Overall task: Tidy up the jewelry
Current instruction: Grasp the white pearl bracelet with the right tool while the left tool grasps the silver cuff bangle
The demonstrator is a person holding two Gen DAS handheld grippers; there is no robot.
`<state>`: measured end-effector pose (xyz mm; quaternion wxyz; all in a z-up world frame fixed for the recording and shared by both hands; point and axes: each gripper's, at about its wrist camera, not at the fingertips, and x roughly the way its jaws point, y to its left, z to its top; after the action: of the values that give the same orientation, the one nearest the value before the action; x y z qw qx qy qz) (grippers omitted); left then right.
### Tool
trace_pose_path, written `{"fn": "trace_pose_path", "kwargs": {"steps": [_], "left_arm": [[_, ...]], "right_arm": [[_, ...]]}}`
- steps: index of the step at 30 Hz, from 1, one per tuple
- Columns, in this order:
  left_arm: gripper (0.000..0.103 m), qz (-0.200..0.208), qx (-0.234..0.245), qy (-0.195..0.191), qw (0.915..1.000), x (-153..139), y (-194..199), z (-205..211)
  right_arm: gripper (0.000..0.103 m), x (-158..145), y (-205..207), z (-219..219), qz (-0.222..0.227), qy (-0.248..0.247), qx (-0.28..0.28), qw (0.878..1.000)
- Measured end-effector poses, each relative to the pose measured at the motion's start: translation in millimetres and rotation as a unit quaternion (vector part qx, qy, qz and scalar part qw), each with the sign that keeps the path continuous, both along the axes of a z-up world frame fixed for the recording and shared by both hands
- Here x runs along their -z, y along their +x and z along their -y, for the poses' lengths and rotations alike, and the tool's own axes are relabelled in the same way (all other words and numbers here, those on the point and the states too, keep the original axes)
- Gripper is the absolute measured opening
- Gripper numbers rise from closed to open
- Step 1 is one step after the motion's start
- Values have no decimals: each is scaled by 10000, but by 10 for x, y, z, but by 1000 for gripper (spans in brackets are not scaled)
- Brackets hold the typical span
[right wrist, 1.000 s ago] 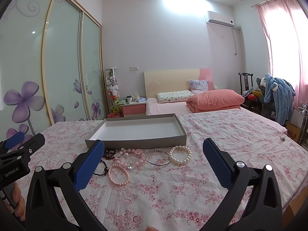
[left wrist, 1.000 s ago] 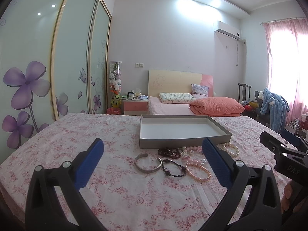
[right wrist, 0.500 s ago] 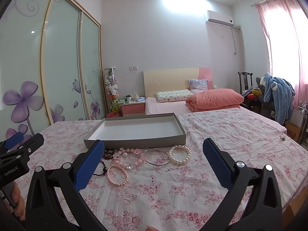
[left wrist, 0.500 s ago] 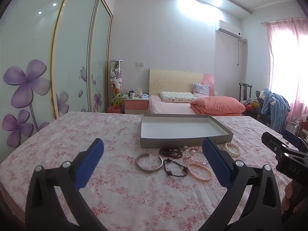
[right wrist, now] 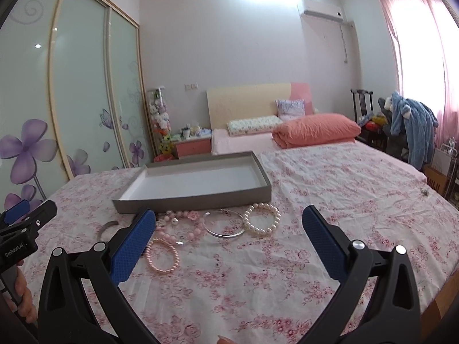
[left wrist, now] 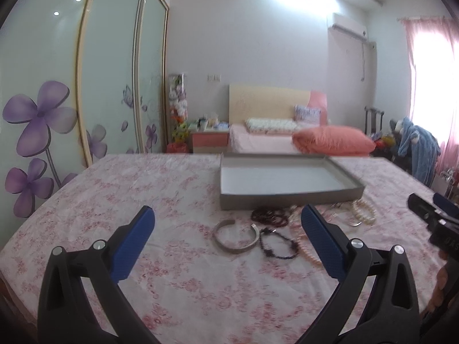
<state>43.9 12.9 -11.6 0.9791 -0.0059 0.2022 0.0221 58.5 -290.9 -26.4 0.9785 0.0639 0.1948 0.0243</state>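
We're in a home bedroom, it looks like: bed (right wrist: 258, 132) with pillows, floral wardrobe doors (left wrist: 86, 86), pink curtains (right wrist: 416, 57).

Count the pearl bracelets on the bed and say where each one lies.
2 clearly: a white pearl bracelet near the tray's right front corner, touching the thin bangle, and a pink pearl bracelet nearer the cameras. Others may hide behind the right gripper's left finger.

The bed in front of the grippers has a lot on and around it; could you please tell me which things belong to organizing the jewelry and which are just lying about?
For the job:
grey tray
silver cuff
black bead bracelet
dark red beads
white pearl bracelet
thin silver bangle
pink pearl bracelet

Just lying about:
orange quilt
blue robe
nightstand
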Motion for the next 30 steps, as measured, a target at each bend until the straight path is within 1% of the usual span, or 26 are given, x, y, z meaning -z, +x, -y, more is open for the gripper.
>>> {"fn": "trace_pose_path", "kwargs": {"steps": [2,5,7,9,11,13,14,16,18,21,22,23,26,27,28,29,30], "left_arm": [[99,-301,18,-4,9995,50,142,-55],[99,-836,38,26,9965,163,377,-126],[99,-1221,80,70,9925,262,529,-163],[99,-1560,109,103,9876,367,669,-191],[99,-1744,141,110,9845,456,757,-224],[99,-1916,164,142,9812,523,820,-235],[99,-1998,178,166,9795,558,848,-238],[99,-2108,204,231,9770,613,884,-231],[99,-2178,211,282,9754,633,921,-228],[99,-2216,192,252,9746,645,968,-237],[99,-2220,166,235,9746,643,988,-246],[99,-2215,141,223,9748,638,1011,-254],[99,-2218,80,252,9747,632,1076,-252],[99,-2232,66,273,9744,637,1095,-249],[99,-2257,65,294,9737,642,1113,-246],[99,-2271,76,315,9733,646,1119,-240],[99,-2280,97,337,9730,650,1116,-238]], "right_arm": [[101,28,140,61,-268,27,34,9996],[101,106,430,179,-870,47,101,9961],[101,188,646,264,-1375,16,181,9903],[100,273,797,336,-1706,69,142,9852],[93,360,905,377,-2013,103,61,9795],[84,430,983,390,-2229,85,-31,9748],[82,471,1008,386,-2330,54,-71,9724],[71,559,1065,362,-2556,0,-170,9666],[62,602,1079,382,-2627,111,-148,9647],[57,599,1137,474,-2580,455,75,9651],[56,589,1159,477,-2575,481,100,9650],[56,577,1185,465,-2562,453,108,9655],[53,607,1309,419,-2551,144,171,9667],[50,617,1325,404,-2534,40,229,9671],[44,619,1330,381,-2502,-70,269,9678],[40,620,1319,373,-2474,-195,317,9682],[29,623,1296,369,-2458,-301,371,9681]]}}
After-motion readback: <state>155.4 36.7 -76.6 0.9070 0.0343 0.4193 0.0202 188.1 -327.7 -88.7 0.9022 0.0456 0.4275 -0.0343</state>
